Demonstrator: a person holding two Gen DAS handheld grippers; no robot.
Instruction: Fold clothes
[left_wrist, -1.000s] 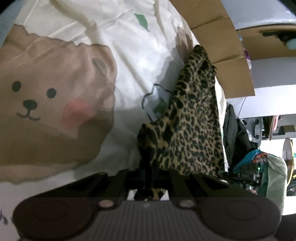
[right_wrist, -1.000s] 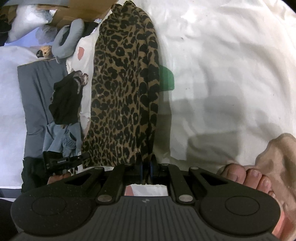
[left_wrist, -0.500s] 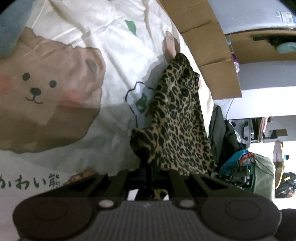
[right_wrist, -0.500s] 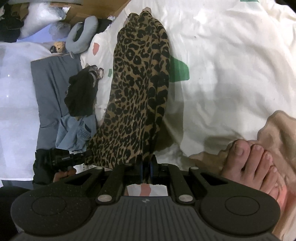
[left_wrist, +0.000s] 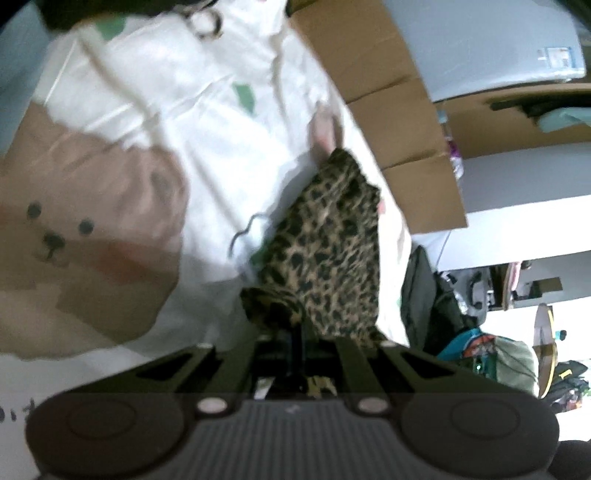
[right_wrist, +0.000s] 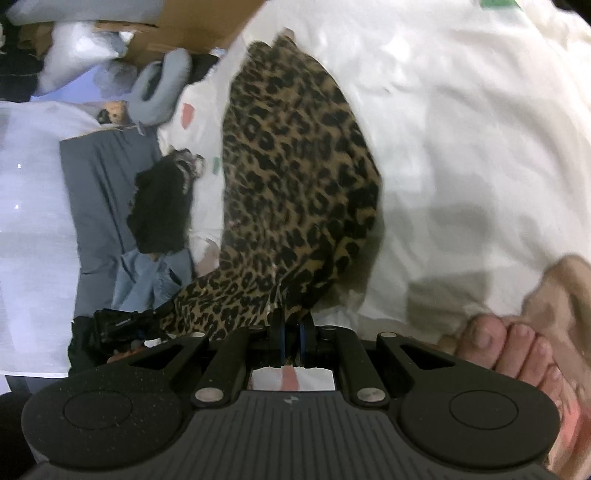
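A leopard-print garment (left_wrist: 328, 254) hangs lifted over a white bedsheet (left_wrist: 207, 122) printed with a brown bear. My left gripper (left_wrist: 295, 332) is shut on one near corner of it, the cloth bunched over the fingers. In the right wrist view the same leopard-print garment (right_wrist: 295, 166) stretches away from me, and my right gripper (right_wrist: 291, 325) is shut on its other near corner. The left gripper (right_wrist: 118, 325) shows there at lower left, holding the cloth's edge. The far end of the garment rests on the bedsheet (right_wrist: 461, 147).
A person's bare toes (right_wrist: 517, 350) rest on the sheet at the right. Cardboard panels (left_wrist: 399, 122) line the bed's far edge. A black garment (right_wrist: 162, 210), a light blue garment (right_wrist: 147, 277) and a grey neck pillow (right_wrist: 159, 88) lie to the left. Bags (left_wrist: 480, 350) crowd the floor beyond.
Both grippers have risen with the garment still clamped. Its near end is drawn up and bunched, and more of the sheet and the toes show below.
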